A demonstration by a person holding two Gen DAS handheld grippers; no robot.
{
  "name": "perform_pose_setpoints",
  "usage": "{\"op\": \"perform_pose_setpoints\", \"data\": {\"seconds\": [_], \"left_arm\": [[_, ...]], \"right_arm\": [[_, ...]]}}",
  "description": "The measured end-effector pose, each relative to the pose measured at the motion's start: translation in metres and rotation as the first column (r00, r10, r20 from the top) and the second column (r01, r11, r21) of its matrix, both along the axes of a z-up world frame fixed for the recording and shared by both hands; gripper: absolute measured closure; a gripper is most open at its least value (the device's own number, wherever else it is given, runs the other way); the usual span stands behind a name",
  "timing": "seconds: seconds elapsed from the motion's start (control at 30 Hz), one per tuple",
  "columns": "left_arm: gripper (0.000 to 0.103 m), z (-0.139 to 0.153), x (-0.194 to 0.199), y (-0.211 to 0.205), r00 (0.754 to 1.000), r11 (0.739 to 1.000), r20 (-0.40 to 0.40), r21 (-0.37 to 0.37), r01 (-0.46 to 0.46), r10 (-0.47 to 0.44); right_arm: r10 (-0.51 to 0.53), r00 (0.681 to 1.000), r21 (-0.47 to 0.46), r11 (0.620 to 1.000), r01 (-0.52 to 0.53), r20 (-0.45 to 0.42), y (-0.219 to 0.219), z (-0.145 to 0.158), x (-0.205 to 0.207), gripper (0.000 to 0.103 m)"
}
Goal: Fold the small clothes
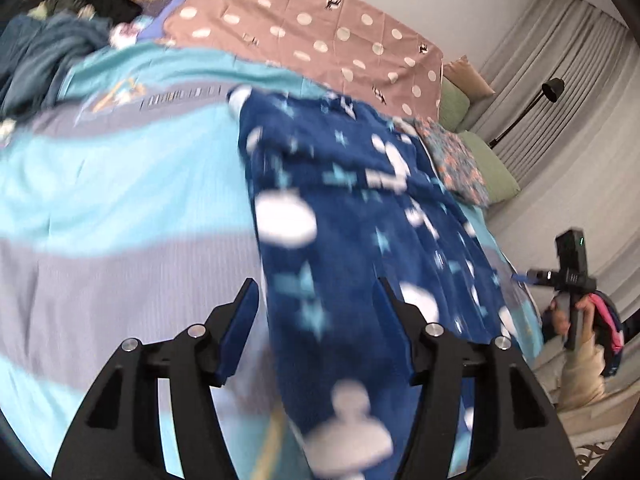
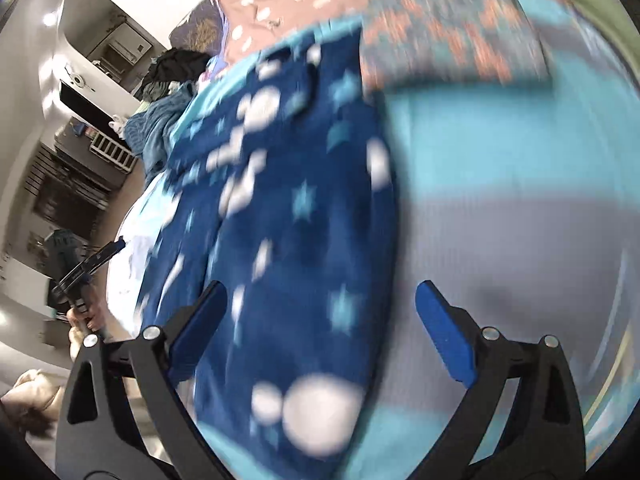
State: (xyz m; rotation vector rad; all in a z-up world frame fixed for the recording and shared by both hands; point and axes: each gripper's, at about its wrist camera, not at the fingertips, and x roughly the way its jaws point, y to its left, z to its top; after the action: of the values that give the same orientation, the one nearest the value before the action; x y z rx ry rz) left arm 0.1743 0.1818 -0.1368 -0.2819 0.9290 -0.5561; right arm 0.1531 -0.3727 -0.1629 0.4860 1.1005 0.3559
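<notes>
Navy fleece: the small garment (image 1: pixel 360 240) is dark blue with pale stars and white round shapes; it lies spread along the bed, on top of the bedcover.
Bedcover: light blue and grey stripes (image 1: pixel 100 208) — it covers most of the bed under the garment.
Left gripper: the left gripper (image 1: pixel 316 300) hangs over the near end of the garment, pointing down at it.
Left fingers: the blue-padded fingers (image 1: pixel 240 332) stand apart, about half open; the edge of the garment shows between them, but the pads do not press on it and nothing is held.
Right gripper: the right gripper (image 2: pixel 320 304) is over the same garment, from the other side.
Right fingers: the fingers (image 2: pixel 444 336) are spread very wide; the left one is over the fleece, the right one over the grey stripe, and nothing is gripped.
Floral cloth: a piece with orange and teal flowers (image 1: pixel 456 160) lies just beside the far end of the garment, toward the green pillows (image 1: pixel 484 160).
Dotted sheet: a brownish-pink sheet with white dots (image 1: pixel 320 28) lies farther up the bed.
Clothes pile: dark and blue-grey clothes (image 1: pixel 60 40) are heaped at the far corner, well apart from the garment.
Sharpness: both views are blurred — fine details of the cloth I cannot tell.
</notes>
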Motion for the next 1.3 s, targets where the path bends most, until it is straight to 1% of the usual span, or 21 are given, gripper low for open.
{"op": "perform_pose_setpoints", "data": {"seconds": [0.03,0.1,0.17,0.23,0.3,0.4,0.47,0.53,0.6,0.63,0.7,0.77,0.83,0.9,0.93,1.0,1.13,1.2,1.23,1.27,1.3], "left_arm": [[0.043,-0.003,-0.009,0.001,1.000,1.000,-0.013,-0.011,0.004,-0.004],[0.043,-0.011,-0.030,0.004,0.999,0.999,-0.044,-0.037,0.005,-0.007],[0.043,-0.019,-0.049,0.007,0.997,0.999,-0.074,-0.052,-0.007,0.003],[0.043,-0.027,-0.064,0.009,0.995,0.997,-0.096,-0.074,-0.023,0.016],[0.043,-0.033,-0.076,0.008,0.994,0.997,-0.109,-0.074,-0.027,0.019],[0.043,-0.038,-0.089,0.006,0.992,0.998,-0.120,-0.055,-0.034,0.027],[0.043,-0.040,-0.094,0.007,0.991,0.998,-0.130,-0.058,-0.038,0.030],[0.043,-0.042,-0.097,0.007,0.989,0.997,-0.147,-0.070,-0.039,0.028],[0.042,-0.046,-0.098,0.008,0.985,0.996,-0.171,-0.081,-0.044,0.030],[0.042,-0.049,-0.099,0.009,0.982,0.994,-0.188,-0.094,-0.048,0.030],[0.042,-0.055,-0.102,0.012,0.976,0.990,-0.217,-0.132,-0.055,0.025],[0.042,-0.060,-0.104,0.016,0.969,0.980,-0.246,-0.183,-0.073,0.027],[0.042,-0.068,-0.106,0.022,0.958,0.961,-0.286,-0.257,-0.103,0.027],[0.042,-0.076,-0.105,0.026,0.948,0.935,-0.318,-0.334,-0.122,0.010],[0.042,-0.081,-0.104,0.027,0.942,0.921,-0.337,-0.365,-0.135,0.004],[0.043,-0.089,-0.100,0.027,0.930,0.913,-0.368,-0.380,-0.151,0.001],[0.044,-0.099,-0.090,0.019,0.906,0.856,-0.417,-0.493,-0.153,-0.078],[0.056,-0.101,-0.087,0.012,0.899,0.845,-0.425,-0.516,-0.140,-0.110],[0.060,-0.103,-0.087,0.007,0.895,0.841,-0.430,-0.523,-0.141,-0.117],[0.070,-0.104,-0.087,0.004,0.894,0.838,-0.435,-0.525,-0.151,-0.112],[0.076,-0.105,-0.086,0.003,0.893,0.835,-0.437,-0.527,-0.158,-0.106]], "right_arm": [[0.004,1.000,0.048,0.999,-0.004,-0.014,0.001,-0.008,-0.018,0.006],[0.004,1.000,0.093,0.996,-0.002,-0.028,0.008,-0.019,-0.044,0.006],[-0.019,0.999,0.113,0.993,0.024,-0.047,0.012,-0.033,-0.068,0.006],[-0.041,0.996,0.100,0.994,0.048,-0.073,0.015,-0.043,-0.083,0.006],[-0.041,0.998,0.121,0.992,0.047,-0.055,0.021,-0.046,-0.094,0.006],[-0.001,0.998,0.191,0.982,0.013,-0.062,0.030,-0.049,-0.095,0.006],[0.043,0.995,0.253,0.967,-0.018,-0.094,0.040,-0.054,-0.088,0.005],[0.027,0.992,0.266,0.964,0.008,-0.127,0.044,-0.059,-0.080,0.004],[-0.018,0.990,0.325,0.944,0.063,-0.141,0.039,-0.059,-0.074,0.004],[-0.037,0.990,0.352,0.932,0.085,-0.139,0.035,-0.058,-0.072,0.006],[-0.053,0.990,0.341,0.935,0.095,-0.131,0.033,-0.059,-0.068,0.018],[-0.069,0.988,0.301,0.947,0.109,-0.140,0.033,-0.062,-0.070,0.046],[-0.086,0.986,0.289,0.949,0.125,-0.142,0.029,-0.065,-0.072,0.062],[-0.099,0.984,0.303,0.942,0.140,-0.148,0.025,-0.070,-0.075,0.072],[-0.105,0.983,0.321,0.935,0.150,-0.153,0.022,-0.072,-0.075,0.075],[-0.119,0.979,0.359,0.917,0.172,-0.165,0.019,-0.078,-0.077,0.078],[-0.122,0.981,0.362,0.917,0.168,-0.148,0.018,-0.079,-0.078,0.079],[-0.125,0.982,0.364,0.916,0.170,-0.144,0.021,-0.079,-0.076,0.081],[-0.126,0.982,0.362,0.916,0.171,-0.144,0.022,-0.079,-0.076,0.084],[-0.127,0.982,0.357,0.918,0.170,-0.142,0.023,-0.079,-0.075,0.085],[-0.128,0.982,0.357,0.918,0.171,-0.141,0.020,-0.078,-0.084,0.086]]}}
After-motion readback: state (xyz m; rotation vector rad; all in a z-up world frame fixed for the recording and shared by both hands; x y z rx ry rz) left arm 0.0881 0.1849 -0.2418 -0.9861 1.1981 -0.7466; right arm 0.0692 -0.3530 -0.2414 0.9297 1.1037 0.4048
